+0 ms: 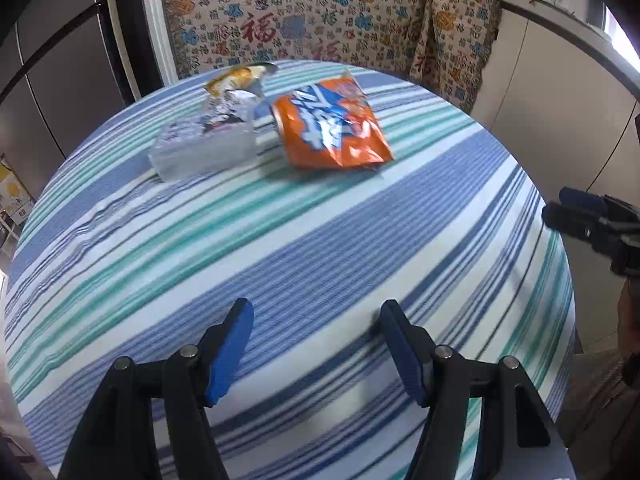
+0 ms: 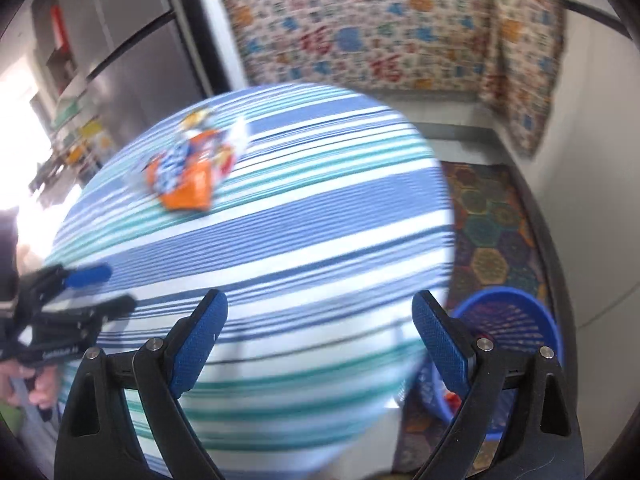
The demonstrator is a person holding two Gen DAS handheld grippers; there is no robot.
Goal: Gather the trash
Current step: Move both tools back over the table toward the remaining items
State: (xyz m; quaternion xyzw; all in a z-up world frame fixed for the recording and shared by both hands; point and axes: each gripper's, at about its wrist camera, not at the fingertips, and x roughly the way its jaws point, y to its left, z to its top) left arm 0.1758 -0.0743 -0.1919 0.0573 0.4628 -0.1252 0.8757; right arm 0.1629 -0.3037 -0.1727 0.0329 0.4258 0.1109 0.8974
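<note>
An orange snack bag (image 1: pixel 332 124) is seen lying flat on the far part of a round table covered with a blue, teal and white striped cloth (image 1: pixel 320 240). Just to its left, a clear crinkled wrapper (image 1: pixel 208 140) is laid, and behind that a torn yellow and silver wrapper (image 1: pixel 240 78) is found near the far edge; whether the three touch cannot be told. In the right wrist view the same litter is blurred into one patch (image 2: pixel 188 172). The left gripper (image 1: pixel 316 320) is held over the near part of the table, its blue pads spread apart with nothing between them. The right gripper (image 2: pixel 320 312) is likewise held wide apart and empty, over the near right edge. A blue plastic basket (image 2: pixel 516 304) is placed on a patterned floor mat (image 2: pixel 492 232) to the right of the table. A patterned fabric (image 1: pixel 320 16) is draped over furniture beyond the table.
</note>
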